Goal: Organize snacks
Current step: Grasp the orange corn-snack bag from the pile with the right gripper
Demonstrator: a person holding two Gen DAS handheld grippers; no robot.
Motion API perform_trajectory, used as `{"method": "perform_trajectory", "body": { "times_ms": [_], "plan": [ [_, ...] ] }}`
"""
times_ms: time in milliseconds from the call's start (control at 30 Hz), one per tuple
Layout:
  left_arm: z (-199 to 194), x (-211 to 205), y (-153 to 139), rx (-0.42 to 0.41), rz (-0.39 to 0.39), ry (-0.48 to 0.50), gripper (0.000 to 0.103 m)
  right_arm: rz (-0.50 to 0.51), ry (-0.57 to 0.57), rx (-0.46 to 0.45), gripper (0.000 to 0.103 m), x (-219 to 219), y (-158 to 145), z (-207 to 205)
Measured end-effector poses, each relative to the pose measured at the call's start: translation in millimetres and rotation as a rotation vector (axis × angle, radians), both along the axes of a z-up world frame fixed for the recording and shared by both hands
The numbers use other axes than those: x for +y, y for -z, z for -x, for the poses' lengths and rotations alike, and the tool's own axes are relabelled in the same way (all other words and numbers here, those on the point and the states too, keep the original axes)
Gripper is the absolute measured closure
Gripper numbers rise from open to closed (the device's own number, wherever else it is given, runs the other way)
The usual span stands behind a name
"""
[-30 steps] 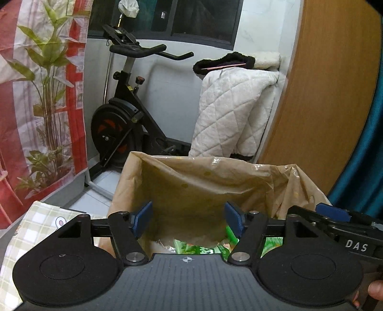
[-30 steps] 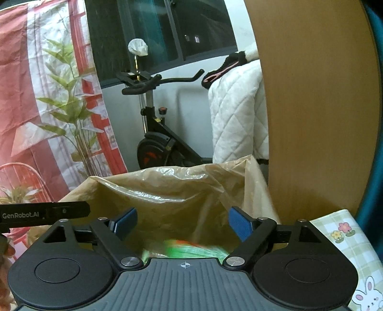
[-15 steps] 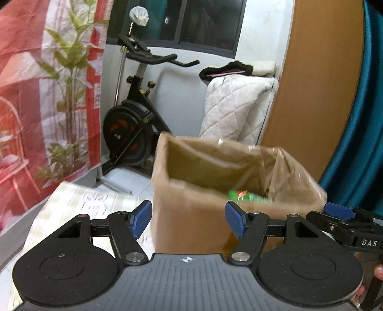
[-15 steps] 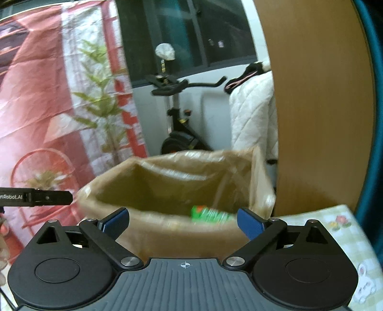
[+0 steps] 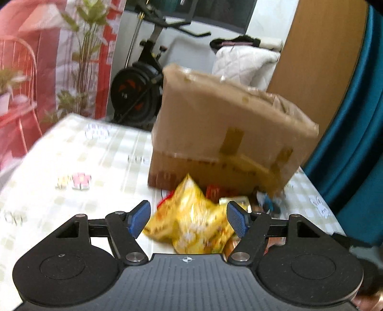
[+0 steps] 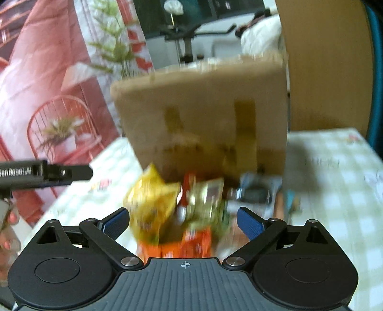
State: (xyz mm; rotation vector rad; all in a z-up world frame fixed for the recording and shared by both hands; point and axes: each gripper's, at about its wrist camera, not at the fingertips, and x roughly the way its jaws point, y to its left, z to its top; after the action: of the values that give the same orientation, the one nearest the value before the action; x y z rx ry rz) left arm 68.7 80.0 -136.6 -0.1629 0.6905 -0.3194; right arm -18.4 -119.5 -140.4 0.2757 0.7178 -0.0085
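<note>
1. Left gripper [image 5: 189, 219] gapes, nothing pinched, over a yellow bag [image 5: 191, 224].
2. Right gripper [image 6: 183, 221] has just spread wide, empty.
3. Snacks [image 6: 191, 205] lie on the table [image 5: 71, 153] before the box [image 5: 225, 134].

1. this is a room in a home — an exercise bike [image 5: 143, 79] stands by the wall under a dark window [image 5: 215, 12].
2. a white quilted blanket [image 5: 241, 64] is draped over something behind.
3. the table wears a checked cloth [image 5: 71, 153] with cartoon prints — domestic stuff.
4. a red printed hanging [image 6: 43, 79] with plants covers one side, a teal curtain [image 5: 354, 134] the other.
</note>
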Motion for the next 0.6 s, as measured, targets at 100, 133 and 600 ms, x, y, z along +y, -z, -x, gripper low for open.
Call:
{"method": "perform_trajectory", "body": {
  "times_ms": [100, 133, 600],
  "plan": [
    [2.5, 5.5, 9.4, 0.029, 0.009, -0.004, 0.031, -0.005, -0.022, 0.060, 0.008, 12.4, 16.9, 5.3],
    [2.4, 7.5, 10.5, 0.034, 0.008, -0.004, 0.031, -0.002, -0.037, 0.079, 0.008, 17.5, 21.4, 6.5],
    [7.0, 15.3, 29.6, 0.089, -0.016, -0.014, 0.031, 0.080, -0.135, 0.197, 0.019, 52.8, 54.3, 4.3]
  ]
}}
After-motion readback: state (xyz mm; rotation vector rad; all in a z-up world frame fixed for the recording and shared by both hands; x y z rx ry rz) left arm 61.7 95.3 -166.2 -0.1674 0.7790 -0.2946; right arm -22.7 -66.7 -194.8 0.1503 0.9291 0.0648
